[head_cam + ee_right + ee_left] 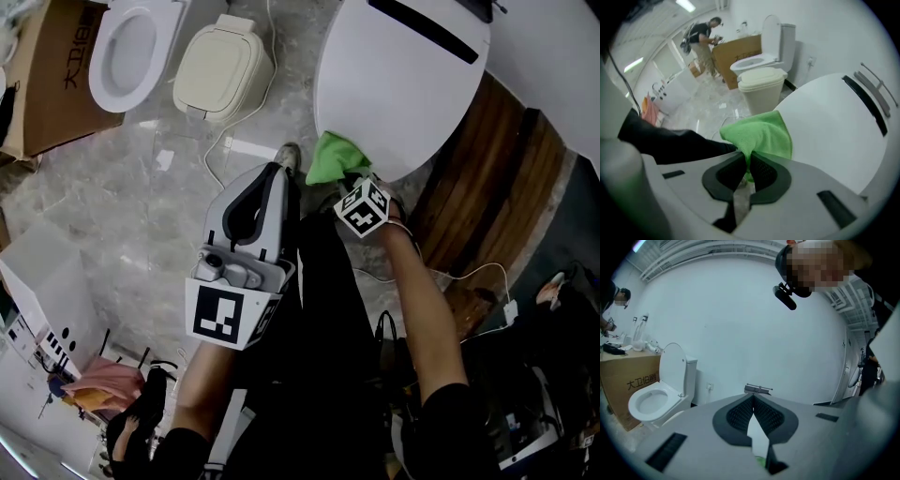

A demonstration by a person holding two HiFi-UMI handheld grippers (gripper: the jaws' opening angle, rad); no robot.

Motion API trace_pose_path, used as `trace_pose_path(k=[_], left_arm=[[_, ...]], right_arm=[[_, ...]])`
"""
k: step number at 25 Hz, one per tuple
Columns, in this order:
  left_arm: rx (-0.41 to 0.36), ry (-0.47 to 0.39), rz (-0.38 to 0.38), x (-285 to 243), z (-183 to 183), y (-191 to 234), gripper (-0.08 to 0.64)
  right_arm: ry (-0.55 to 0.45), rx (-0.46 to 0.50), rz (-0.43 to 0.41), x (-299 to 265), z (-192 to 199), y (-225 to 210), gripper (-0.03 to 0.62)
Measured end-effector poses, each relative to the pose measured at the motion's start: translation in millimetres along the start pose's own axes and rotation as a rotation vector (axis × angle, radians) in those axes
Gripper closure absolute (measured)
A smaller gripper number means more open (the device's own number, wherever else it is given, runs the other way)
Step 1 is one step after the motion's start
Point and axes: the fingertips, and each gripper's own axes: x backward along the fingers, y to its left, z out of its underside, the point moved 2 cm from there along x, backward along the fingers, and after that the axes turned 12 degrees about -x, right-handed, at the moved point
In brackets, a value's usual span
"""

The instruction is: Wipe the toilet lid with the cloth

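Head view first, and the only writing we can read is on the cardboard box (56, 89) at upper left: Chinese characters starting "大卫", the rest too small for us. Next to it stands a white toilet (131, 47) with its seat down and bowl open to us, then a beige bin (223, 67) with its lid closed. The big white toilet lid (403, 84) fills the upper right, and the green cloth (333, 157) sits bunched at its near rim, in front of the right gripper (345, 181). The left gripper (278, 175) points away over the marble floor (141, 187), well apart from the cloth. Over to the left gripper view: we see its jaws pressed together with nothing between them, facing a white wall, with the toilet and the printed box off to the left. Right gripper view now: the jaws are clamped on a fold of the cloth, which fans out over the lid's edge, and the bin is closed beyond it.
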Motion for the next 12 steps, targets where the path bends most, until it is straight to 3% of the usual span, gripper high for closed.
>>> trace_pose_path(k=[5,12], left_arm=[[0.013,-0.012,-0.029,3.2,-9.3,4.3,0.551],[0.02,-0.023,-0.01,-29.7,-15.7,21.2,0.551]], right_arm=[[-0.215,-0.276,-0.1,46.8,-31.3,-10.5,0.555],[-0.403,-0.437,-0.062,92.1,-96.7,-82.8,0.555]])
